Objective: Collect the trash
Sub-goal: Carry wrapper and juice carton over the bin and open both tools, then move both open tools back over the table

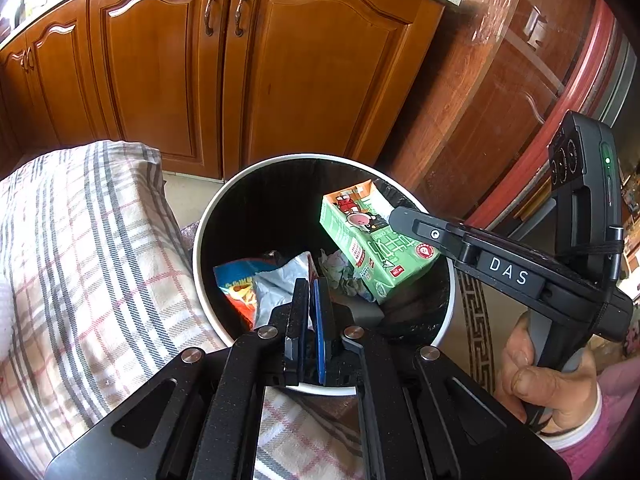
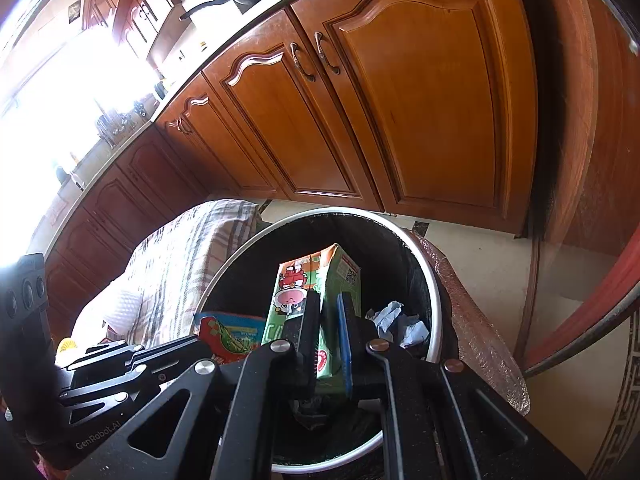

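Wooden kitchen cabinets [image 1: 160, 80] back a white-rimmed bin [image 1: 208, 216] holding a snack wrapper [image 1: 236, 284] and crumpled tissue [image 1: 340, 268]. The right gripper [image 2: 328, 320], clamped on a green carton [image 1: 360, 240], holds it over the bin's far-right rim; releasing once clear inside looks wisest. The left gripper [image 1: 312, 292] hangs closed, empty.

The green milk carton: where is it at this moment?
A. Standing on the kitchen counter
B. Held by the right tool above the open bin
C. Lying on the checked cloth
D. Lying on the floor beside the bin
B: the right tool grips the green milk carton above the bin.
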### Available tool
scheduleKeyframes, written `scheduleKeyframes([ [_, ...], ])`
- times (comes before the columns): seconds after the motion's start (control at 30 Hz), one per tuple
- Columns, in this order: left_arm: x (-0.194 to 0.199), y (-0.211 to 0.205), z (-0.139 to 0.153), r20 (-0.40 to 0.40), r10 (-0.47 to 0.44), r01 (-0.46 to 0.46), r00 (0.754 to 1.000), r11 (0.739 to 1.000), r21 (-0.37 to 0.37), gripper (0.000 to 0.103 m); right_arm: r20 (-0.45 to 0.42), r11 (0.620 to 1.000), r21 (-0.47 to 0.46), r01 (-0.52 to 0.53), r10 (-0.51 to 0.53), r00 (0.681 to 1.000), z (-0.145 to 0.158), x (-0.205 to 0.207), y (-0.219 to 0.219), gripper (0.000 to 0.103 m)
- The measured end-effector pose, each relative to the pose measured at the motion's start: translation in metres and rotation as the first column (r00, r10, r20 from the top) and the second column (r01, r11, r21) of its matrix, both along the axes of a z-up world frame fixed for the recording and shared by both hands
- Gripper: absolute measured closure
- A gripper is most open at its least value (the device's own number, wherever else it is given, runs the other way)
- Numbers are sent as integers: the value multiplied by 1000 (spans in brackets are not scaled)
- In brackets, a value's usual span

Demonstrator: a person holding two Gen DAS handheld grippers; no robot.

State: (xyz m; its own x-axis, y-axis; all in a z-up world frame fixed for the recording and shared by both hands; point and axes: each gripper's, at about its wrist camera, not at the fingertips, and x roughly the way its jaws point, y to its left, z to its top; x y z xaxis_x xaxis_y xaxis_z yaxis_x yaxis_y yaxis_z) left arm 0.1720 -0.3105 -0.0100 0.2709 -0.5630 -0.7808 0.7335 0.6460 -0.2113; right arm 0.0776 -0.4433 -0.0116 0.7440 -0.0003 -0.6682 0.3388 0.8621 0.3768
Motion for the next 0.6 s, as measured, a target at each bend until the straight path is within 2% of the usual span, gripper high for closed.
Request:
scheduleKeyframes([
  [0.1, 0, 3, 1, -9, 5, -5, 1000, 1000, -3, 96, -4, 1000, -2, 1, -1, 1000, 0, 2, 1, 89],
  [0.13, 0, 5, 1, -14, 7, -7, 1000, 1000, -8, 89, -5, 1000, -2, 4, -4, 1000, 1, 2, 2, 89],
  [0.2, -1, 10, 3, -12, 17, -18, 1000, 1000, -18, 78, -4, 1000, -5, 1, -1, 1000, 3, 2, 4, 77],
  [0.27, -3, 17, 6, -9, 30, -30, 1000, 999, -28, 61, 16, 1000, 2, 3, -3, 1000, 7, 0, 7, 53],
  [0.3, -4, 21, 8, -7, 38, -38, 999, 999, -35, 56, 29, 1000, 6, 2, -2, 1000, 9, -2, 8, 50],
  [0.33, -6, 27, 9, -2, 47, -47, 999, 998, -43, 47, 42, 1000, 10, 0, 0, 999, 13, -4, 10, 46],
  [0.37, -8, 33, 11, 4, 61, -60, 998, 997, -46, 38, 52, 1000, 12, -2, 1, 999, 15, -6, 12, 38],
  [0.4, -10, 40, 11, 13, 80, -79, 997, 996, -42, 32, 64, 1000, 18, -4, 3, 998, 18, -8, 15, 32],
  [0.43, -13, 48, 12, 28, 108, -106, 994, 994, -40, 25, 71, 1000, 24, -1, -1, 997, 21, -10, 17, 21],
  [0.47, -16, 56, 13, 41, 130, -128, 991, 991, -41, 24, 77, 1000, 29, 5, -7, 997, 23, -12, 20, 14],
  [0.6, -23, 97, 9, 33, 209, -208, 977, 977, -46, 23, 74, 998, 58, -3, -1, 997, 30, -17, 37, 6],
])
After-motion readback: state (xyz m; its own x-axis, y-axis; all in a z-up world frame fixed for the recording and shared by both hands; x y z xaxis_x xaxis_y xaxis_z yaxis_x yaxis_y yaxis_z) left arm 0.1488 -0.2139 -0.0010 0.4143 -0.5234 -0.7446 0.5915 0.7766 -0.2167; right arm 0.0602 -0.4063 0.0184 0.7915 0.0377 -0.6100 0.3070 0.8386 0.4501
